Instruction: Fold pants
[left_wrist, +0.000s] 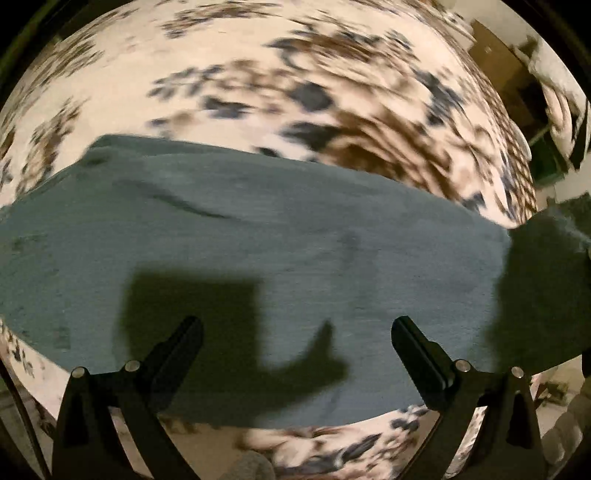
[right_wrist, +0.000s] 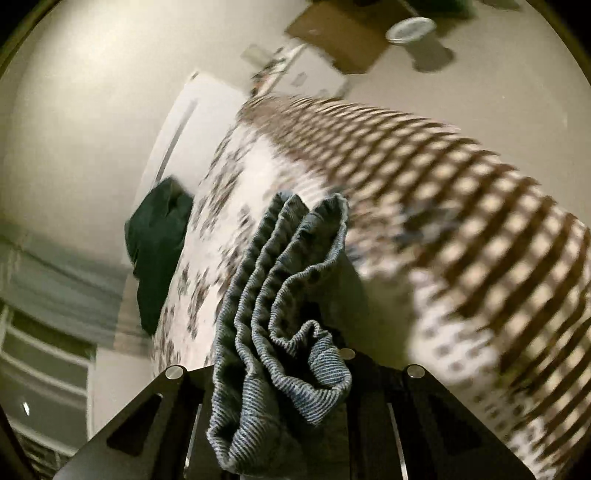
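Blue-grey pants (left_wrist: 258, 240) lie spread across a bed with a floral cover (left_wrist: 258, 55). My left gripper (left_wrist: 295, 321) hangs over them, pointing almost straight down, open, its two black fingers wide apart with nothing between them. Its shadow falls on the cloth. At the right edge of the left wrist view, one end of the pants (left_wrist: 535, 266) rises off the bed. In the right wrist view, a bunched, ribbed end of the pants (right_wrist: 288, 277) sticks up from my right gripper (right_wrist: 280, 369), which is shut on it. The cloth hides the fingertips.
The bed cover turns to a brown check pattern (right_wrist: 461, 192) on one side. A dark green cloth (right_wrist: 159, 236) hangs off the bed's edge. On the floor beyond lie a cardboard box (right_wrist: 340, 33) and a round white lid (right_wrist: 410, 29). Both views are motion-blurred.
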